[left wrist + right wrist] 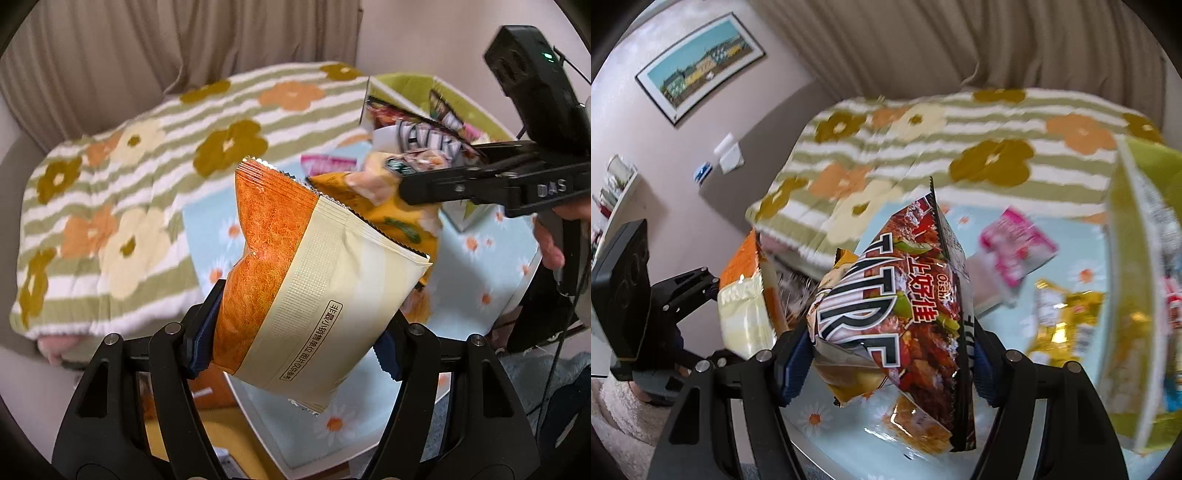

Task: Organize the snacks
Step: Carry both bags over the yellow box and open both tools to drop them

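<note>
Carry step: left gripper (295, 347) pinches the orange-and-cream snack bag (314, 280); right gripper (886, 362) clamps the red Oishi chip bag (905, 314). Both bags hang above the daisy-print tray (476, 273). Next: place them, probably in the green box (1137, 295).

"DAS" on right tool (436, 184); "Oishi 上好佳" on red snack bag (916, 306); "非最小销售单位" on cream-orange bag (314, 280).
</note>
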Motion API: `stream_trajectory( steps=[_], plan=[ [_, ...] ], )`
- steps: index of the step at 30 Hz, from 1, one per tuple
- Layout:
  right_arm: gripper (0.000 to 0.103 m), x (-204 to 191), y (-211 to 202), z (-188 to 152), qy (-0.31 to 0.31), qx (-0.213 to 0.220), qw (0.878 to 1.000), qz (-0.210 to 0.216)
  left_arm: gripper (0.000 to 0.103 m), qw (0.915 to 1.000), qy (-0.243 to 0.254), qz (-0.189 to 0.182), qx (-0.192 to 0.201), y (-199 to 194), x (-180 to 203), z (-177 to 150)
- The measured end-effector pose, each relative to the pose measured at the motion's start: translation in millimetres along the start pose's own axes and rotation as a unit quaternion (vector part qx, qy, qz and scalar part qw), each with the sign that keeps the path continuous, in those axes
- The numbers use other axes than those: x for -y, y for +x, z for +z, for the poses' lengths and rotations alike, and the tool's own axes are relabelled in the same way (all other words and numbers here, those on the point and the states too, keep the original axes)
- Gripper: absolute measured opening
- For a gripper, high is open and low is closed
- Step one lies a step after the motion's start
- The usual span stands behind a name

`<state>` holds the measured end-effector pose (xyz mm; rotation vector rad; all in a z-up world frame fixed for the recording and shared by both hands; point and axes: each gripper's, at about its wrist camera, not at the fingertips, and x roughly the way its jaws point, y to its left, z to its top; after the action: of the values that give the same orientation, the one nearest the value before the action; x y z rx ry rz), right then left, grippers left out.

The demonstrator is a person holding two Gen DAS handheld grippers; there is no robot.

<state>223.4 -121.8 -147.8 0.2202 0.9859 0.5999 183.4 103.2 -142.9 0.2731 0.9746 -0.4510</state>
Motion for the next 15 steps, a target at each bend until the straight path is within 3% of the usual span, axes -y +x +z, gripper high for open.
stream_trajectory(
  steps=[8,15],
  plan=[
    [0.068,50,-79,21,0.016,0.058,0.998,-0.033,0.067,0.9993,0.021,-0.018,0.027,-3,50,80],
    [0.068,121,-140,35,0.022,0.089,0.994,-0.066,0.067,0.9979,0.022,-0.042,0.043,20,127,155]
  ],
)
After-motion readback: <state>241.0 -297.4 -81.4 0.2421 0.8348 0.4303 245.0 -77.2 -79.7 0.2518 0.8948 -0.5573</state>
